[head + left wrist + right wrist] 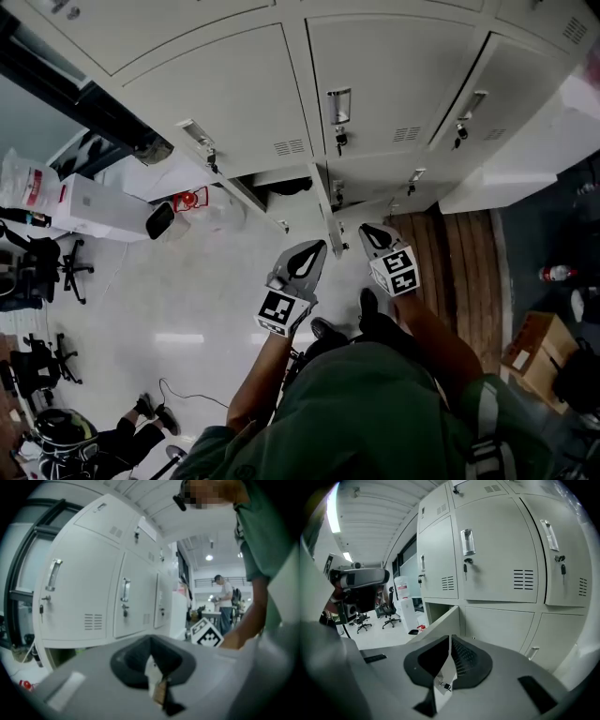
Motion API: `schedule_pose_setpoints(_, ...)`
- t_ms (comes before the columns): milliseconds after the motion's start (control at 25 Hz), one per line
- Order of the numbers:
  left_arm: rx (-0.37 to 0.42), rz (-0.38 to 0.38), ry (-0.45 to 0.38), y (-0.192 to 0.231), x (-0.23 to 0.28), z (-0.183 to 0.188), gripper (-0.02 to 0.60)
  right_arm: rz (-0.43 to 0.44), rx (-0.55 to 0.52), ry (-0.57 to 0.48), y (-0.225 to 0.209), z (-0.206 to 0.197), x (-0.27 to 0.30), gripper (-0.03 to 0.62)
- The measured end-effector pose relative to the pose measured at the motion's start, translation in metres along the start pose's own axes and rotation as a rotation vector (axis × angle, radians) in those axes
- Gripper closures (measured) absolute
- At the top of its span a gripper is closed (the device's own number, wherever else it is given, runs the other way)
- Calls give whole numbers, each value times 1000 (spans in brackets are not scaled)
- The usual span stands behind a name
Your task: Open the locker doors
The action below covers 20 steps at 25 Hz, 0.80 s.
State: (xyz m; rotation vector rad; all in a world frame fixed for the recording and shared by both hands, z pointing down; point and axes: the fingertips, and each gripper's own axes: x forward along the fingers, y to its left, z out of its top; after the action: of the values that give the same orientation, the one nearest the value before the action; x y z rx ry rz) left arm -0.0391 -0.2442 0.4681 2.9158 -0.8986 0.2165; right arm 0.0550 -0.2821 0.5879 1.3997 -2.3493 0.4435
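Observation:
A bank of pale grey locker doors (394,75) fills the top of the head view, each upper door shut with a metal handle (338,105) and a key below it. In the bottom row one compartment (289,186) stands open and dark, its door (324,214) swung out edge-on toward me. My left gripper (312,249) and right gripper (370,231) hang side by side just short of that open door, touching nothing. In the left gripper view the jaws (150,644) meet, empty. In the right gripper view the gripper (450,640) is shut too, beside the open door (438,623).
Left of the lockers on the white floor are a red object (190,199), a white box (98,206) and office chairs (56,267). A wood strip (464,272) and a cardboard box (534,347) lie to the right. A person (226,603) stands far off.

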Motion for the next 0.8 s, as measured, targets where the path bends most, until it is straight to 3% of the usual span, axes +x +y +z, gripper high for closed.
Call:
schedule_pose_setpoints(280,15,134,-29,13,26,18,591,53,-5,-20,-45,2,43,574)
schedule_pose_setpoints(800,-68,316,28,50,29,-42,591,69,19,24,-73,-59,180,572)
